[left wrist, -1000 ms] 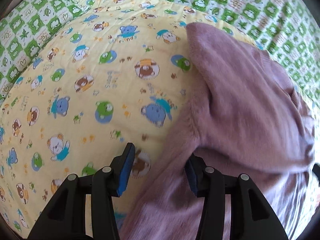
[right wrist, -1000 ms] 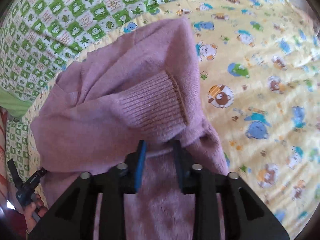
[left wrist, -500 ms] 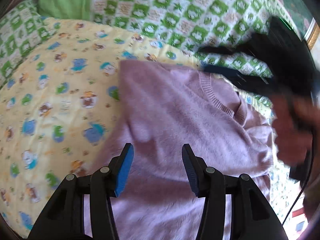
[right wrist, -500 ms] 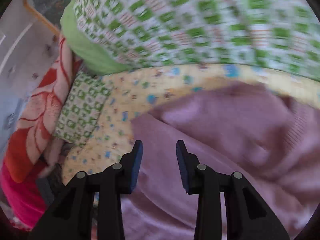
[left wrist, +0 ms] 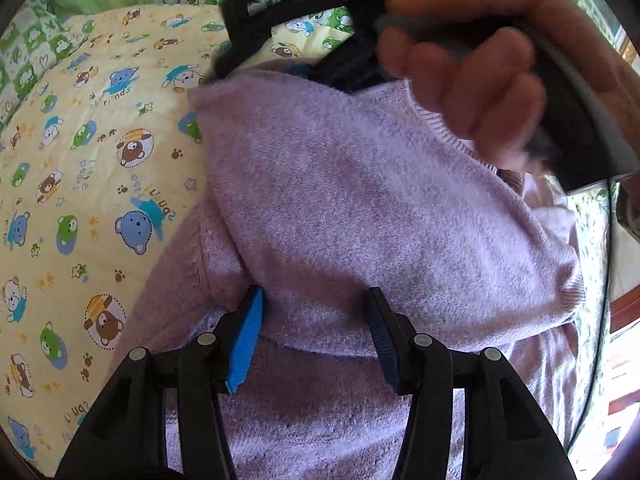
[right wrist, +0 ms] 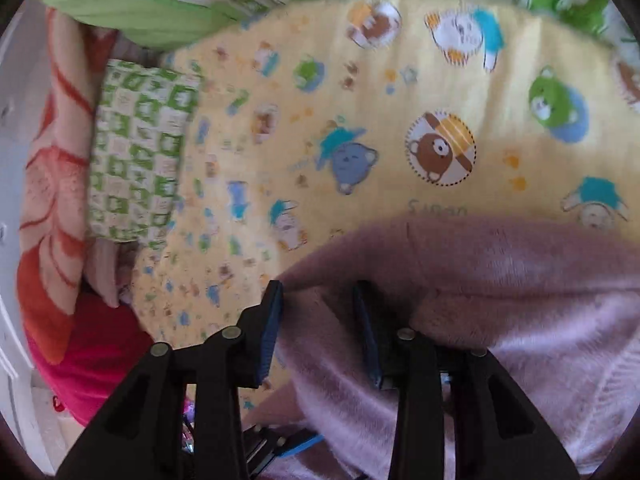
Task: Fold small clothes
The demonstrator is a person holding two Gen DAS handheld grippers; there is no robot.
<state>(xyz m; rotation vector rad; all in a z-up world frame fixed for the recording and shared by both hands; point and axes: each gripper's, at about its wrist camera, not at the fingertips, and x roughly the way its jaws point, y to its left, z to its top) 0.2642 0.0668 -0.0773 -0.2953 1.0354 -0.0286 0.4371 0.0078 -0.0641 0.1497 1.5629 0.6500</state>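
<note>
Yellow bear-print sheet [left wrist: 100,168] covers the bed, and the purple sweater [left wrist: 360,208] lies on it, partly folded over itself. Nearest, the left gripper [left wrist: 316,320] hovers above the sweater's folded edge, fingers spread and holding nothing. The right gripper [right wrist: 318,320] is also released, over the sweater's [right wrist: 500,320] edge. Farther back lies a green checked pillow [right wrist: 136,152].

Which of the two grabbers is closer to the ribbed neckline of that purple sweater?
Right. The right gripper reaches over the sweater's far edge, close to its neckline. The left gripper hovers at the near folded edge, farther away.
</note>
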